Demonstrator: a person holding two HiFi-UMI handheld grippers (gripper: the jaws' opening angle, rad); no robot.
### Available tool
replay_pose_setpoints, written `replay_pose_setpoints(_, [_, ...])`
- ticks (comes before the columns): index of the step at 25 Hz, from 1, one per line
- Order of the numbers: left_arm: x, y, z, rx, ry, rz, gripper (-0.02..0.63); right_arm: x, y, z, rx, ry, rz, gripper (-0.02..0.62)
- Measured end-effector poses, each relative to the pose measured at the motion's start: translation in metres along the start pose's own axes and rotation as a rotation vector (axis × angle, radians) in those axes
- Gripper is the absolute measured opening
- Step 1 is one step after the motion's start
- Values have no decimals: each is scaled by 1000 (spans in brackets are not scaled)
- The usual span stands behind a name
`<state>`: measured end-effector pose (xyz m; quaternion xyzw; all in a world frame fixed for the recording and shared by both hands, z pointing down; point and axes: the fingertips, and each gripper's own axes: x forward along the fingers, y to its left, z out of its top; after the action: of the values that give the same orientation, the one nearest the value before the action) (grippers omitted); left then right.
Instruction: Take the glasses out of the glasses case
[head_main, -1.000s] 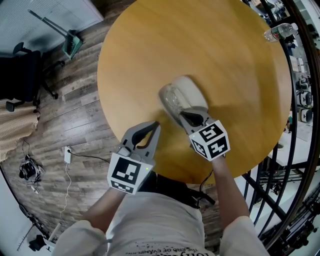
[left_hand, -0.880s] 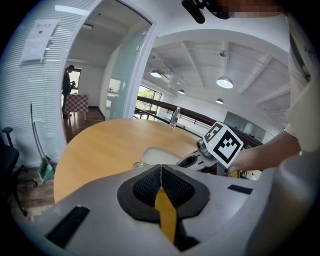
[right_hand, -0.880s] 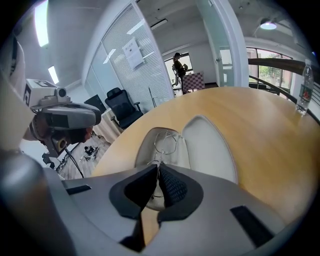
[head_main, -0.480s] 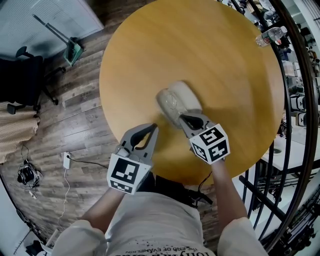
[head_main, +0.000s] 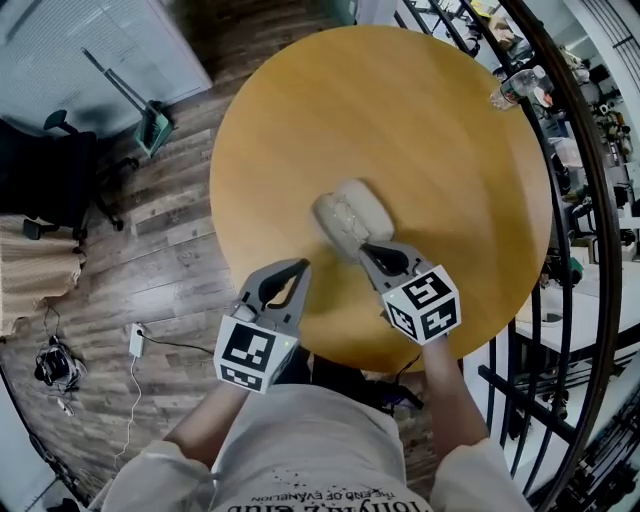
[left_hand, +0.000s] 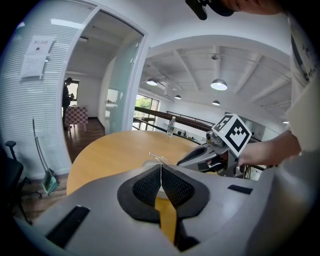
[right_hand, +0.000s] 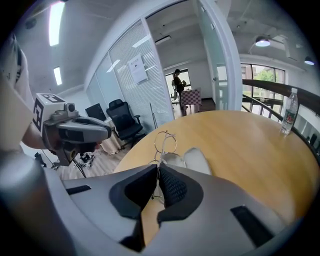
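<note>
Your right gripper is clamping the thin wire glasses just over the open pale case on the round wooden table. Your left gripper, closed and empty, is hovering near left. A clear bottle is standing far right.

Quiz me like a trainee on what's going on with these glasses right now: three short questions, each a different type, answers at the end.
1. True or false: the left gripper is shut on the glasses.
2. Multiple choice: what does the right gripper hold between its jaws? A) a cloth B) the glasses C) nothing
3. Fill in the blank: the water bottle stands at the far ____ of the table.

Key: 1 false, its jaws are together with nothing between them. 2 B. 3 edge.
</note>
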<state>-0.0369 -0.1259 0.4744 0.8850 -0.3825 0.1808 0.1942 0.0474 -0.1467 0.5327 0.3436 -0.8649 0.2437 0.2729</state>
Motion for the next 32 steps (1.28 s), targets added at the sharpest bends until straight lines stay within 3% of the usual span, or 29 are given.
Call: replay_pose_setpoints(32, [-73,-72,43,55,-113,-92,25,-166,94,53,36,-363,-113,36])
